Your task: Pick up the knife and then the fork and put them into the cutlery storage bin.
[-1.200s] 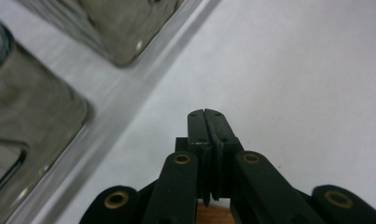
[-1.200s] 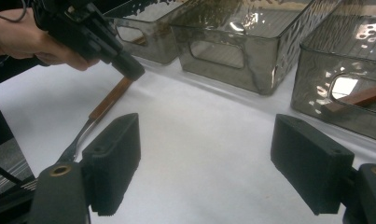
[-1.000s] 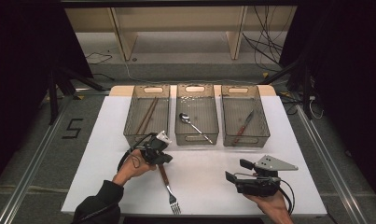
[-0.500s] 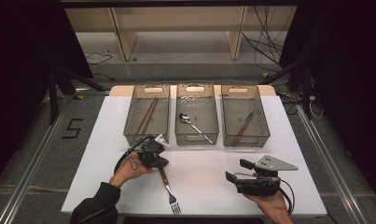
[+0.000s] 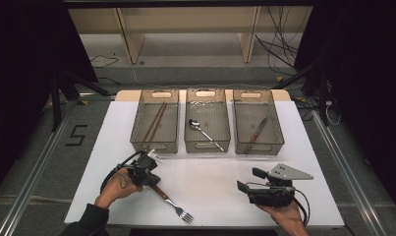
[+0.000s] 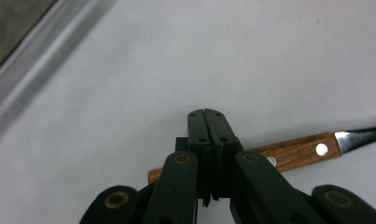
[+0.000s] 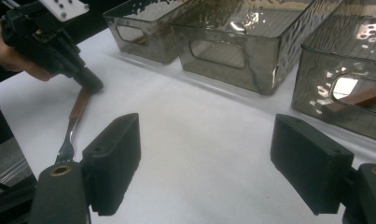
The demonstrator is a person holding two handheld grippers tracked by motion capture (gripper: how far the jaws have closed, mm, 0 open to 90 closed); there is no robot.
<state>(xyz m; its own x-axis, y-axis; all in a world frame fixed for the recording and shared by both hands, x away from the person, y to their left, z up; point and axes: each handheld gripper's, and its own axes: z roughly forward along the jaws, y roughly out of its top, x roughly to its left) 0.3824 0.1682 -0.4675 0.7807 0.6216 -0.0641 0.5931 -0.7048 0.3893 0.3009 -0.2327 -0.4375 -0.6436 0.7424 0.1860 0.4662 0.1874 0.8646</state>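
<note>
On the white counter (image 5: 112,147), at its near left, the left tongs (image 5: 154,181) sit low over the wooden handle of a fork (image 5: 172,202); in the left gripper view their jaws are pressed together just above that handle, which runs beneath them, and whether they pinch it cannot be told. The fork lies flat, tines toward the near edge. Behind stand three clear bins side by side: the left bin (image 5: 136,132) holds chopsticks (image 5: 154,121), the middle bin (image 5: 188,140) a spoon (image 5: 203,132), the right bin (image 5: 276,132) a wooden-handled knife (image 5: 255,133). At the near right, the right tongs (image 5: 244,180) hover above bare counter with jaws spread wide, holding nothing.
</note>
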